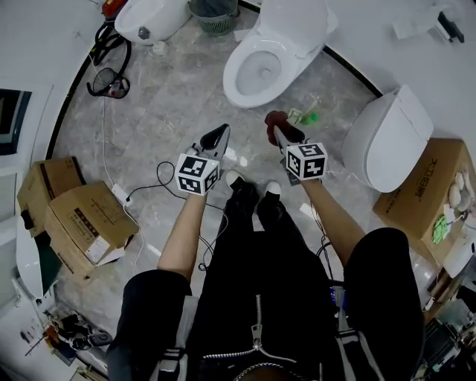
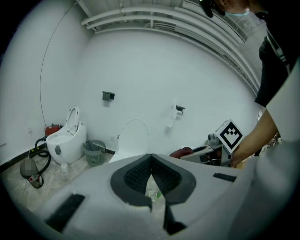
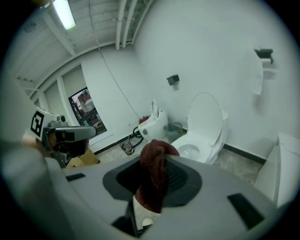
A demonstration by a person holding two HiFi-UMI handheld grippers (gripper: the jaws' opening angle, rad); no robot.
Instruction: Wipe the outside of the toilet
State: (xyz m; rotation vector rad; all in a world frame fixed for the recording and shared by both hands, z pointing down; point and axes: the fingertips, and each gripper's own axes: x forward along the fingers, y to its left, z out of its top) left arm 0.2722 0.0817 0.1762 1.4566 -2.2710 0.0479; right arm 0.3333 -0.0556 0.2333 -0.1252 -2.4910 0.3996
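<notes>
Ahead of the person's feet, on the grey stone floor (image 1: 171,97), stands the white toilet (image 1: 260,71), its lid raised and its bowl open. Well short of it, held in the air, is a dark red cloth (image 3: 153,171). It is bunched and pinched between the jaws of the right gripper (image 1: 278,132), which are closed on it, with the folded end standing up past the tips. The left gripper (image 2: 151,161) is held beside the right one, its jaws brought together with nothing between them.

By my reading no wiping has begun: this is the approach, with the cloth gripped but well apart from the porcelain. The next move calls for carrying the cloth forward and down to the bowl's outer wall, then pressing so that cloth rather than jaw tips meets the surface.

A second toilet (image 1: 149,18) and a waste basket (image 1: 216,18) stand off to the left.
</notes>
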